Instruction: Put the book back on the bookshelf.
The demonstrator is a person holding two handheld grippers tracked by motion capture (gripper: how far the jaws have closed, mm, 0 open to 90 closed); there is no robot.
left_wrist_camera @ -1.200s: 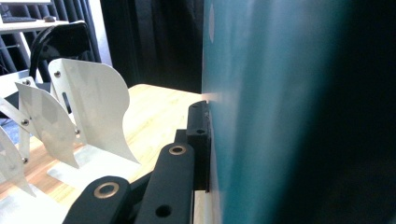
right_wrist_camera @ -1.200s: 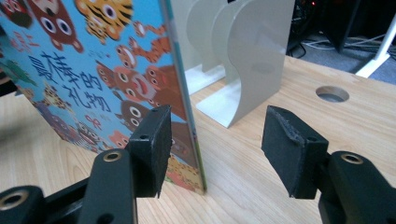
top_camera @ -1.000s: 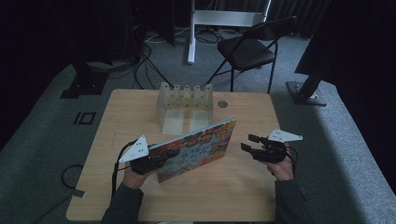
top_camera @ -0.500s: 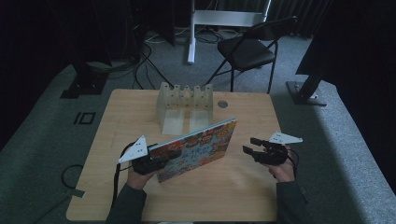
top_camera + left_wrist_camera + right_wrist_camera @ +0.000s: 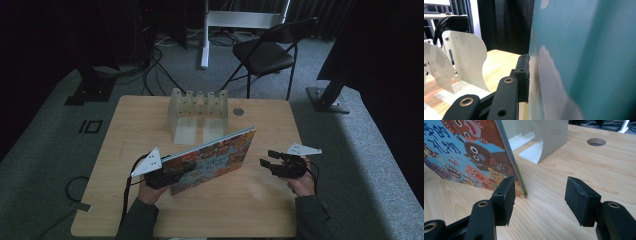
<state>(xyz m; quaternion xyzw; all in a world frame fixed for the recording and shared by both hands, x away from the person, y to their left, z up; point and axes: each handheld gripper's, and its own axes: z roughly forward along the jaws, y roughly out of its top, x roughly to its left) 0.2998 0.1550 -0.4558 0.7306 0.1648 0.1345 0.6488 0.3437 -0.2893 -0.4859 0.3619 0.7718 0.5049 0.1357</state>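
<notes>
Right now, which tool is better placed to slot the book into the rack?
Left, probably. The left tool has the picture book between its jaws, upright on the table, though those jaws have just been opening. The right tool stands open beside its free edge. The rack is just behind.

White slotted book rack (image 5: 198, 112) upright near the far edge of a light wooden table (image 5: 125, 150); round cable hole (image 5: 238, 112) just right of it. Black folding chair (image 5: 265, 52) behind on grey carpet (image 5: 45, 150). White stand base (image 5: 235, 20) farther back, amid black cables (image 5: 155, 55).
</notes>
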